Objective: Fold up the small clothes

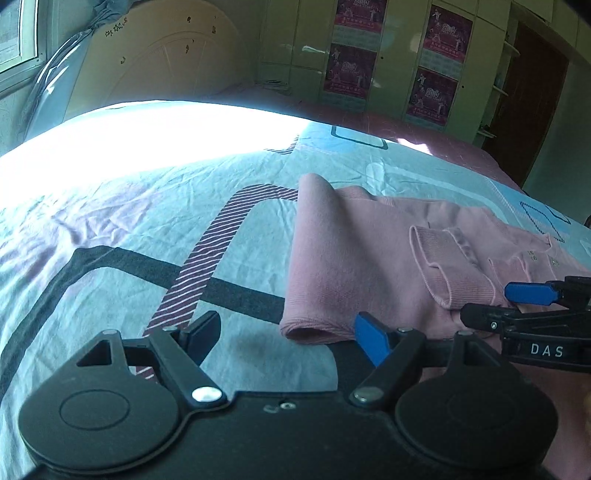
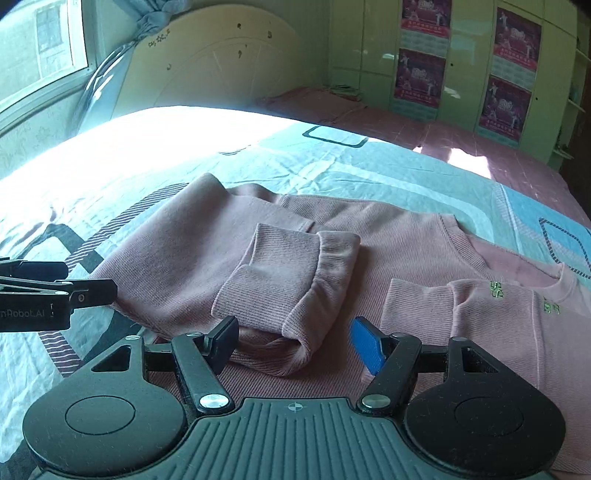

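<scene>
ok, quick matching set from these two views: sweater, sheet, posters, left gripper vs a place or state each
Things:
1. sweater
2. sheet
3. posters
4. left gripper

Place or state:
A. on the wardrobe doors
B. open, over the sheet beside a sleeve
C. pink, sleeves folded in
D. light blue, covering the bed

Pairs: 1-C, 2-D, 3-A, 4-B

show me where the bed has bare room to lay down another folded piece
Free: the patterned sheet left of the pink sweater, up to the headboard, and the strip beyond its far edge. Crowded: the near side, where both open tools, left and right, hover.
</scene>
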Available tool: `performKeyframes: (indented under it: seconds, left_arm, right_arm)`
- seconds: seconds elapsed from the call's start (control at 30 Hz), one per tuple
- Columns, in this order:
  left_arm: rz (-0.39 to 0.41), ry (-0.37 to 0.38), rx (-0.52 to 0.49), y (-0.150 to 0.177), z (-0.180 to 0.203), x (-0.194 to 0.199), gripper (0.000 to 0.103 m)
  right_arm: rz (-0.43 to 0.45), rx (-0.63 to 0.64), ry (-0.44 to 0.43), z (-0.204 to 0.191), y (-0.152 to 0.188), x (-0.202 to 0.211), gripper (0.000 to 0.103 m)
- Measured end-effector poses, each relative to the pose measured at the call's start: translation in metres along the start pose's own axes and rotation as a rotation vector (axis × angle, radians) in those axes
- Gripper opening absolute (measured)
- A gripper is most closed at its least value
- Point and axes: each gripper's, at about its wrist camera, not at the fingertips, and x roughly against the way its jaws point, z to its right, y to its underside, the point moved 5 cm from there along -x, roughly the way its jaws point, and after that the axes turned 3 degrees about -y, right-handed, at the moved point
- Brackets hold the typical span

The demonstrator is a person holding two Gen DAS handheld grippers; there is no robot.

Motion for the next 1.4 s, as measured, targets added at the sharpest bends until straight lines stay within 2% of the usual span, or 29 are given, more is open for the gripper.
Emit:
performKeyframes:
  seconds: [0.03,0.07,0.2,0.23,0.43,0.57,0.73,0.77,0.87,0.97,1.13,1.17,1.2,1.23,1.27,1.3,1.4]
  left_arm:
    - [-0.003,0.002,0.003,0.002,-0.001,0.0,0.079]
    - [-0.007,0.003,0.004,0.003,-0.001,0.0,0.079]
    - [-0.009,0.003,0.003,0.006,0.001,0.0,0.079]
    - [-0.008,0.004,0.001,0.006,0.003,-0.001,0.079]
    - [-0.001,0.023,-0.028,0.002,0.022,-0.004,0.079]
    - [0.025,0.05,-0.08,0.001,0.045,0.0,0.08]
    - [0.033,0.084,-0.128,0.004,0.074,-0.003,0.08]
    - [0.037,0.08,-0.143,0.005,0.079,-0.004,0.078]
    - [0.022,0.08,-0.186,0.01,0.091,-0.013,0.064]
    - [-0.003,0.099,-0.176,0.013,0.095,-0.018,0.064]
    - [-0.016,0.125,-0.147,0.012,0.095,-0.018,0.045]
    - [-0.015,0.125,-0.143,0.012,0.094,-0.018,0.038]
    - [-0.017,0.122,-0.133,0.01,0.093,-0.019,0.031]
    - [-0.021,0.121,-0.124,0.01,0.091,-0.019,0.028]
    - [-0.026,0.124,-0.116,0.01,0.091,-0.02,0.027]
    - [-0.029,0.128,-0.108,0.009,0.091,-0.021,0.025]
    - [-0.029,0.133,-0.109,0.009,0.091,-0.02,0.021]
  right_arm:
    - [-0.004,0.01,0.002,-0.001,0.0,-0.003,0.06]
    - [-0.015,0.012,0.002,-0.001,0.0,-0.008,0.038]
    - [-0.014,-0.07,-0.008,0.014,-0.001,-0.01,0.022]
    - [-0.007,-0.1,-0.017,0.019,-0.003,-0.007,0.014]
    - [0.106,-0.273,-0.012,0.061,-0.019,0.031,0.01]
    - [0.159,-0.329,0.059,0.101,-0.022,0.062,0.01]
    - [0.183,-0.426,0.149,0.156,-0.002,0.098,0.01]
    - [0.182,-0.454,0.165,0.168,0.008,0.106,0.01]
    - [0.157,-0.548,0.186,0.197,0.033,0.115,0.01]
    - [0.124,-0.616,0.222,0.217,0.057,0.118,0.01]
    - [0.083,-0.637,0.191,0.223,0.073,0.117,0.011]
    - [0.088,-0.635,0.191,0.224,0.072,0.121,0.014]
    - [0.094,-0.636,0.203,0.225,0.072,0.124,0.028]
    - [0.105,-0.637,0.222,0.227,0.073,0.129,0.049]
    - [0.121,-0.644,0.237,0.23,0.074,0.134,0.057]
    - [0.129,-0.648,0.242,0.232,0.075,0.137,0.061]
    - [0.106,-0.657,0.258,0.241,0.081,0.138,0.061]
